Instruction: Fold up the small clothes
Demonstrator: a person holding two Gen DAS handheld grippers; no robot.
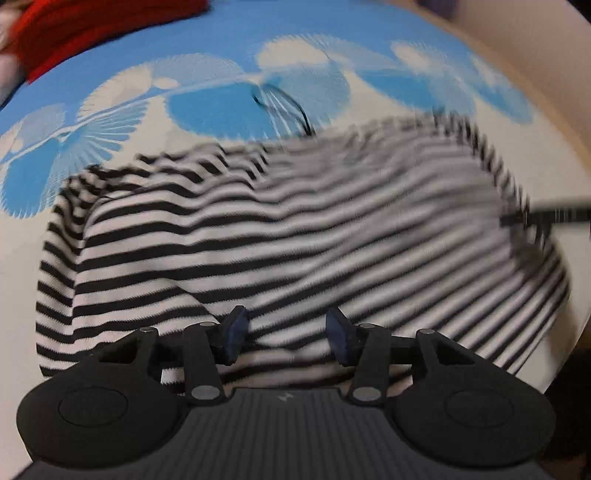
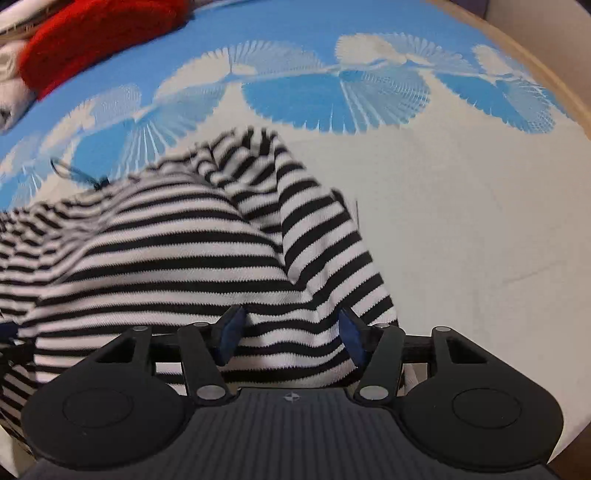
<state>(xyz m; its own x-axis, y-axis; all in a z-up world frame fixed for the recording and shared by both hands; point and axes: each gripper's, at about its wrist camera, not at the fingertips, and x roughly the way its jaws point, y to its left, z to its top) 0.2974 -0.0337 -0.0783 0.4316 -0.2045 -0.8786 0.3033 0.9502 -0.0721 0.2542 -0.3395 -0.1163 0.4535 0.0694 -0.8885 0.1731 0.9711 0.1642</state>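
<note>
Both grippers (image 1: pixel 288 338) (image 2: pixel 291 336) gape over one rumpled black-and-white striped garment (image 2: pixel 177 251); sleeves folded inward.

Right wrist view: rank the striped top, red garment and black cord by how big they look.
1. striped top, though nearness to the camera inflates it.
2. red garment, cut off by the frame.
3. black cord.
</note>
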